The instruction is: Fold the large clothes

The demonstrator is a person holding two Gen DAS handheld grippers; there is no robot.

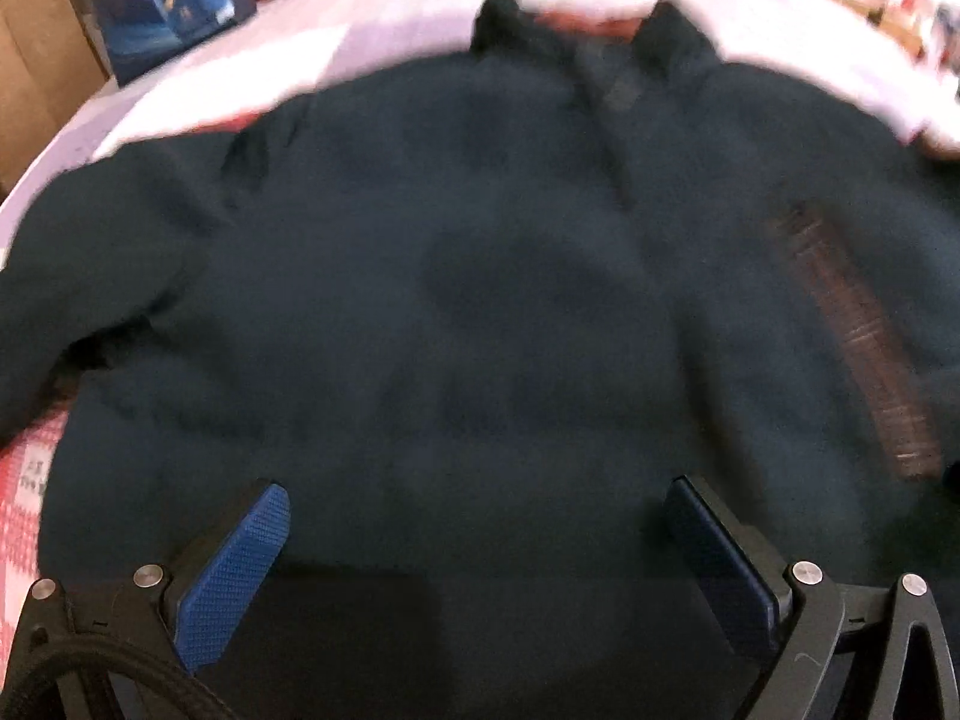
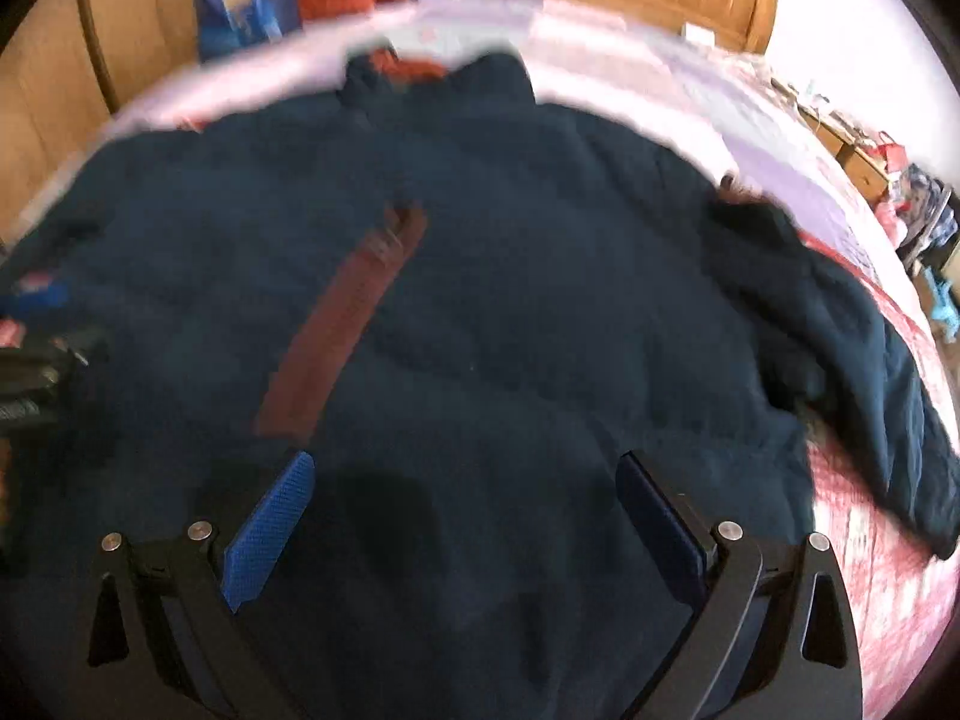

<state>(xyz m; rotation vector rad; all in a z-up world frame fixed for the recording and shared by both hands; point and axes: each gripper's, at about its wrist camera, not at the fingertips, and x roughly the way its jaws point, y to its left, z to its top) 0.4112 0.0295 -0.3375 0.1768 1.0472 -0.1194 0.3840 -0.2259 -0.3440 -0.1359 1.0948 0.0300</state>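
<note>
Left wrist view: our left gripper (image 1: 474, 546) hangs released, jaws wide, over the hem of the dark jacket (image 1: 480, 300)
Jacket: spread flat on the bed (image 2: 750, 138), collar far; sleeves out
Right gripper (image 2: 465, 516): released too; we judge pinching one sleeve cuff cleanly comes first

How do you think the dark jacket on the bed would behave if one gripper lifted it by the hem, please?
The dark jacket would probably droop rather than hold shape: its sleeve already lies crumpled. Its thick, puffy body suggests some weight, so one pinch might let it sag. The fabric may slide easily over the bedspread.
</note>
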